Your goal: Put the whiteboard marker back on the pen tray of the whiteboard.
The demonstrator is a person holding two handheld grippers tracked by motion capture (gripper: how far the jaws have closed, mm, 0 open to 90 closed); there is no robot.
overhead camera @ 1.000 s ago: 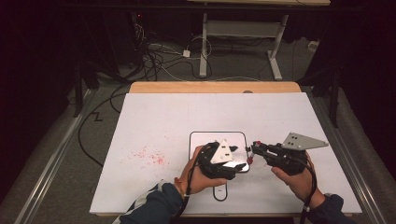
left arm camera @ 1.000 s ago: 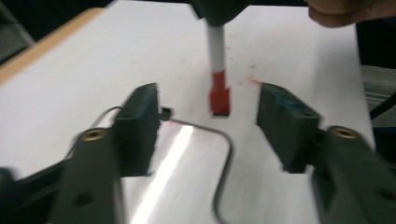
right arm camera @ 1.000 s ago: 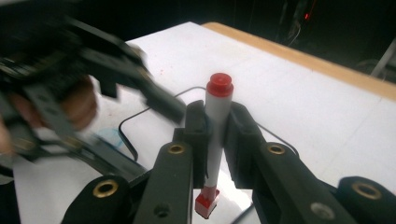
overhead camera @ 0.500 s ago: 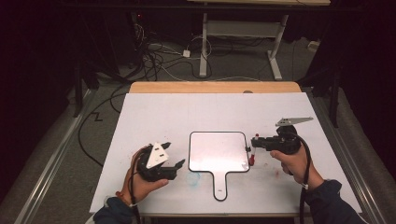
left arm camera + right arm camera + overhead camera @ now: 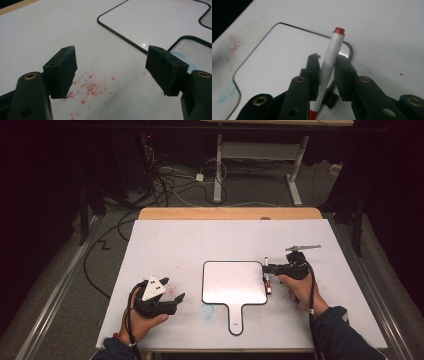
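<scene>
A small white board [image 5: 232,282] with a black rim and a short handle lies flat at the table's front middle, and its near corner shows in the left gripper view [image 5: 155,20]. A grey marker with a red cap [image 5: 266,275] lies along the board's right edge. My right gripper [image 5: 267,270] is low over it. Its jaws have just been opening and stand loosely around the marker [image 5: 330,62]. My left gripper [image 5: 172,289] rests at the front left with its jaws wide apart and nothing between them [image 5: 111,67].
Red ink specks [image 5: 90,87] stain the white table [image 5: 200,245] under the left gripper. A blue smear [image 5: 206,310] sits left of the board's handle. Cables and a desk frame [image 5: 250,150] stand on the dark floor beyond the table's wooden far edge.
My left hand left the board and swung out to the table's front left, jaws spreading. My right hand sank to the table beside the board's right edge with the marker, and its jaws loosened.
</scene>
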